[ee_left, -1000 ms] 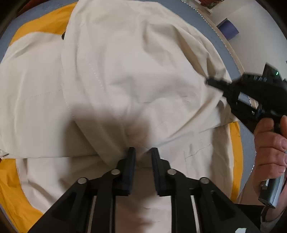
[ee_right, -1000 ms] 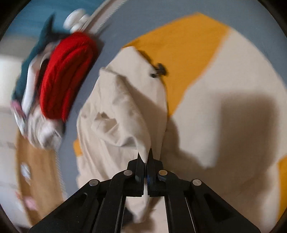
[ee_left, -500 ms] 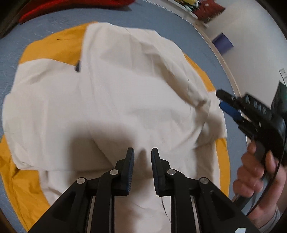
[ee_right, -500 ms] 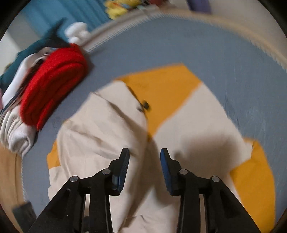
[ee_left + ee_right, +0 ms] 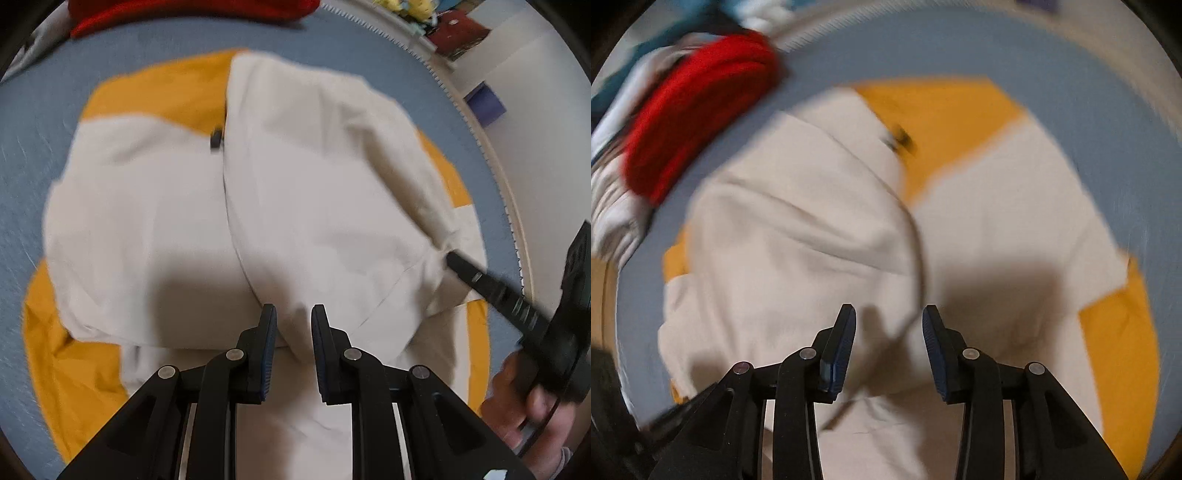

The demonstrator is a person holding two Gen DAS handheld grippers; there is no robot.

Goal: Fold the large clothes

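A large cream garment (image 5: 303, 192) with orange parts lies folded over itself on a blue-grey surface; it also shows in the right wrist view (image 5: 820, 236). A small dark toggle (image 5: 216, 139) sits at its fold edge. My left gripper (image 5: 293, 314) is open and empty just above the cloth's near side. My right gripper (image 5: 889, 314) is open and empty above the cloth. It shows in the left wrist view (image 5: 452, 258) at the right edge of the garment, with its tip at the cloth.
A pile of red, white and teal clothes (image 5: 694, 110) lies at the far left of the blue-grey surface (image 5: 960, 48). A red garment (image 5: 184, 14) shows at the far edge. A purple box (image 5: 484, 103) stands on the floor beyond the stitched rim.
My right gripper opened and let go of the cream cloth, which dropped flat. My left gripper pulled back and up from the cloth, so more of the garment is in view.
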